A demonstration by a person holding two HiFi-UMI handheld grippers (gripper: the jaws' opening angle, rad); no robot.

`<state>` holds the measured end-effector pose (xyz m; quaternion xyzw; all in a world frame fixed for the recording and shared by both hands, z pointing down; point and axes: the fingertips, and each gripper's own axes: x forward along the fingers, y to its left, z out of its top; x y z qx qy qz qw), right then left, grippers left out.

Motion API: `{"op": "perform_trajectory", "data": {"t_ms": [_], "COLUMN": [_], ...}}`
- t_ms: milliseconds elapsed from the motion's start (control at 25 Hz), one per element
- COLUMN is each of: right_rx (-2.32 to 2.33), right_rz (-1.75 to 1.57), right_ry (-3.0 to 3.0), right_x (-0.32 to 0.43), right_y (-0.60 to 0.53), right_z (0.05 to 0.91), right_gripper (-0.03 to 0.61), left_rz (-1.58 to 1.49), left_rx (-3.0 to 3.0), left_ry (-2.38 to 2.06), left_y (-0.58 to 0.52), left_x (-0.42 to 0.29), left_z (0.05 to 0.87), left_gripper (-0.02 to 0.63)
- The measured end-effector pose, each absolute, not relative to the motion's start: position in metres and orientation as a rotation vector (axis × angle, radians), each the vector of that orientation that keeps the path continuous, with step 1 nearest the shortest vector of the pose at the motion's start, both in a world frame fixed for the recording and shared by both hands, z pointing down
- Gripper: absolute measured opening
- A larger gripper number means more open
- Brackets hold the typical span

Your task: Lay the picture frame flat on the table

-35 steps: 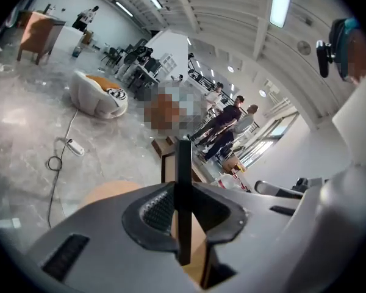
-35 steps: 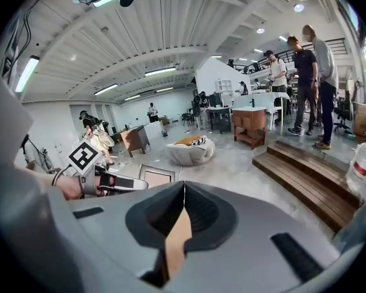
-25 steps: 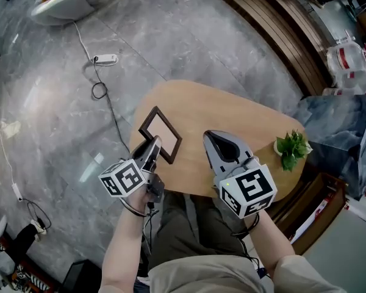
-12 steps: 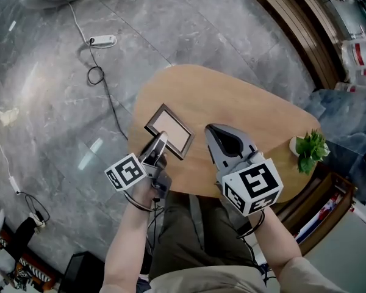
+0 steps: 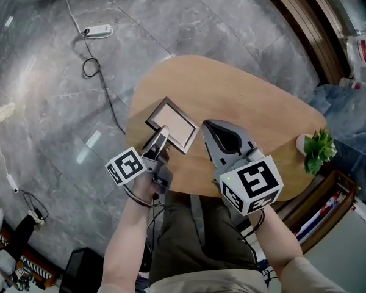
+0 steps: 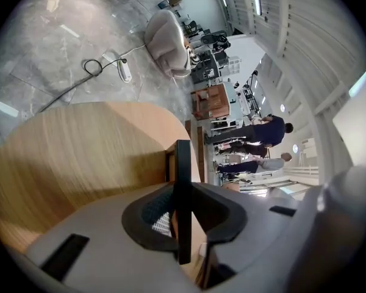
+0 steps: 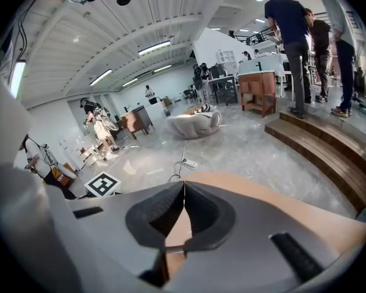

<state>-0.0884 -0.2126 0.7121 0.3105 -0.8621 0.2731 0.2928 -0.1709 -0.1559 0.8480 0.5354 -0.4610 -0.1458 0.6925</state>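
The dark-edged picture frame (image 5: pixel 173 123) with a pale panel hangs tilted over the left part of the light wooden table (image 5: pixel 250 102). My left gripper (image 5: pixel 162 133) is shut on its near edge. In the left gripper view the frame (image 6: pixel 183 160) shows edge-on, clamped between the pads of the left gripper (image 6: pixel 183 191), with the tabletop (image 6: pixel 79 157) below it. My right gripper (image 5: pixel 211 128) hovers just right of the frame, shut and empty. Its jaws (image 7: pixel 183 188) meet in the right gripper view, with nothing between them.
A small potted plant (image 5: pixel 317 150) stands at the table's right end. A power strip with a cable (image 5: pixel 97 30) lies on the grey stone floor to the left. Wooden steps (image 7: pixel 329 145) and people (image 7: pixel 290 47) are farther off.
The frame has tipped so that more of its pale face shows from above, still in the left gripper. The right gripper has barely shifted.
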Motion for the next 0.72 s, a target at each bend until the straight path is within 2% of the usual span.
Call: {"op": "perform_trajectory", "data": {"t_ms": [360,560,720], "right_rx": [0.808,0.805,0.801], "right_rz": [0.751,0.762,0.761], "right_ry": [-2.268,-2.257,-2.249], "right_x": [-0.093,-0.092,-0.089], "right_y": [-0.207,-0.203,-0.199], "right_z": [0.736,0.744,0.749], "right_gripper": [-0.003,-0.003,-0.003], "left_rz": [-0.101,0.034,0.131], "left_rx": [1.189,1.210,1.239], "left_ry": [-1.129,-1.177,-1.215], "left_y": [-0.143,-0.140,-0.139], "left_x": [-0.178,-0.177,-0.173], "left_z": [0.883,0.893,0.895], "left_gripper": [0.077,0.177,0.195]}}
